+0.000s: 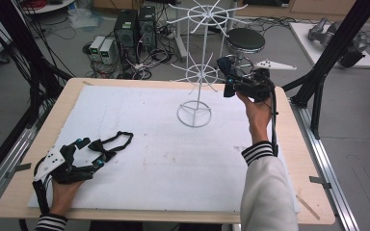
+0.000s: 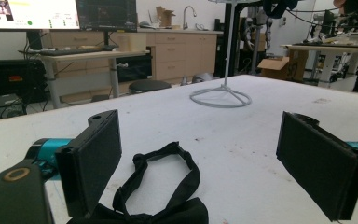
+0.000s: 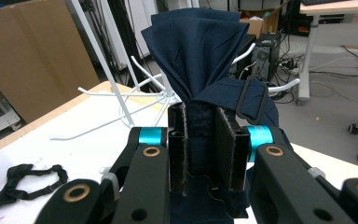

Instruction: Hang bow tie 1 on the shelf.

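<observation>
Black cloth lies nearest: a black bow tie [image 1: 110, 146] with its strap looped, flat on the white sheet near the worktop's [image 1: 289, 159] front left corner. The left gripper [image 1: 87, 153] rests just before it with its jaws released and spread wide, the bow's knot between them but untouched, as the left gripper view shows [image 2: 161, 186].

Farther back, toward the far right edge, the right gripper [image 1: 227, 77] is raised off the worktop and clenched on a navy bow tie [image 3: 200, 60], squeezing it at the middle so one wing fans upward. It hangs just beside the lower ring of hooks on the white wire stand [image 1: 196, 72], whose round base sits near the far edge.

Judging from this, the likely trouble is the hanging: the strap loop [image 3: 251, 100] sits close against the jaws, so a thin hook could miss it or snag the cloth, and a push on an arm might tip the light stand.

No readable brand or label appears on either tie; writing on the distant monitor [image 2: 28, 14] is too small to make out.
</observation>
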The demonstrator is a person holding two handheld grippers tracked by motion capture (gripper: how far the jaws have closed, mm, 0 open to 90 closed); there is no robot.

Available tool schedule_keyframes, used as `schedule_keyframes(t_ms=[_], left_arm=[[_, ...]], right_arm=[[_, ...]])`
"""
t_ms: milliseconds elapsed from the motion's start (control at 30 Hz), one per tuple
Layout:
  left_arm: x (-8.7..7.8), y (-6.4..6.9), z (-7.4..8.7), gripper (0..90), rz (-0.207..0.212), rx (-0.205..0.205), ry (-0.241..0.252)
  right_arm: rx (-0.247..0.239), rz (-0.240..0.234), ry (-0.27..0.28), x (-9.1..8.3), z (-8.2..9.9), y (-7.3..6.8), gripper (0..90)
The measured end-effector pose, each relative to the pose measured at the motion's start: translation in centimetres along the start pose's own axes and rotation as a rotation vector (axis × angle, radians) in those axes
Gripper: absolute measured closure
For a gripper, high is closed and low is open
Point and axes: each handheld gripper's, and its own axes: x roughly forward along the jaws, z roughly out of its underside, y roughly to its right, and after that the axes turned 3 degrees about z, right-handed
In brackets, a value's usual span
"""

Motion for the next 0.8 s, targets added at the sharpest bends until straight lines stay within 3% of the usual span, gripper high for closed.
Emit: schedule_keyframes(t_ms=[533,800], left_arm=[[0.00,0.00,0.00,14.3,-0.001,0.000,0.000],[0.01,0.01,0.00,14.4,-0.001,0.001,0.000]], right_arm=[[0.006,-0.019,-0.025,0.71,0.21,-0.19,75.8],[-0.024,-0.018,-0.041,0.58,0.16,-0.38,74.3]])
